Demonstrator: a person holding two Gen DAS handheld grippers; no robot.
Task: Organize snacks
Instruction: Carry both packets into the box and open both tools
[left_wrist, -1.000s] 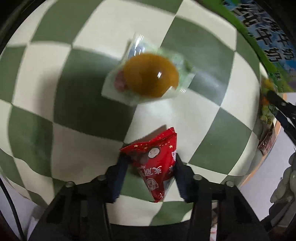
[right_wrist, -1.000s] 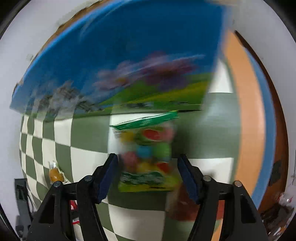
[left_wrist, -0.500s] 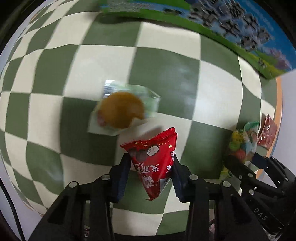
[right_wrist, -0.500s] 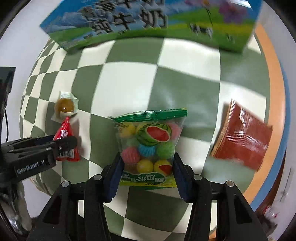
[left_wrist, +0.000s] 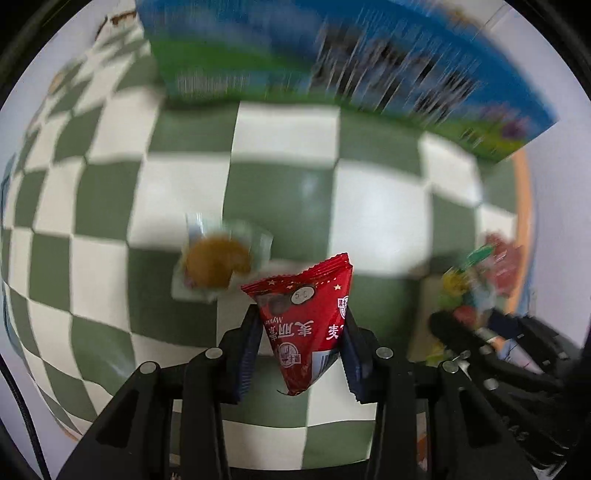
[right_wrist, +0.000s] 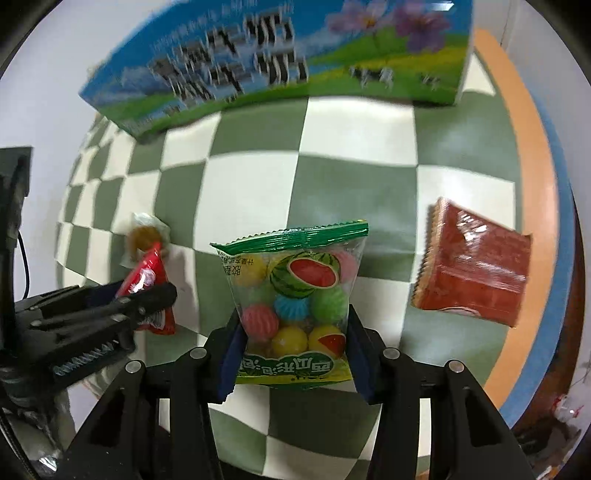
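Left gripper (left_wrist: 301, 345): its two fingers are pressed against either side of the red triangular snack packet (left_wrist: 304, 321), which hangs between them with its point toward the camera and its crimped top edge away from it.
Right gripper (right_wrist: 293, 343): its jaws are clamped on the lower half of the clear gum-ball bag (right_wrist: 295, 306); the bag's green crimped top sticks out beyond the fingertips.
Red triangular snack packet: held above the checkered tablecloth (left_wrist: 369, 206); in the right wrist view the same packet (right_wrist: 149, 275) shows at the left, gripped by the left gripper (right_wrist: 147, 299).
Clear gum-ball bag: printed with a watermelon slice, filled with yellow, green, blue and pink balls; in the left wrist view it appears blurred at the right edge (left_wrist: 467, 284), in front of the right gripper (left_wrist: 465, 332).
Wrapped round brown snack (left_wrist: 218, 262): lies on the tablecloth in a clear wrapper, just beyond and to the left of the red packet; in the right wrist view (right_wrist: 142, 236) it sits right behind that packet's top.
Dark red flat packet (right_wrist: 472, 269): lies flat on the cloth to the right of the gum-ball bag, apart from it, near the table's edge.
Blue and green carton (right_wrist: 280, 62): stands at the far side of the cloth, printed with large characters, flowers and cows; blurred in the left wrist view (left_wrist: 351, 59).
Table edge (right_wrist: 532, 155): an orange band with a blue band outside it, curving along the right side of the cloth.
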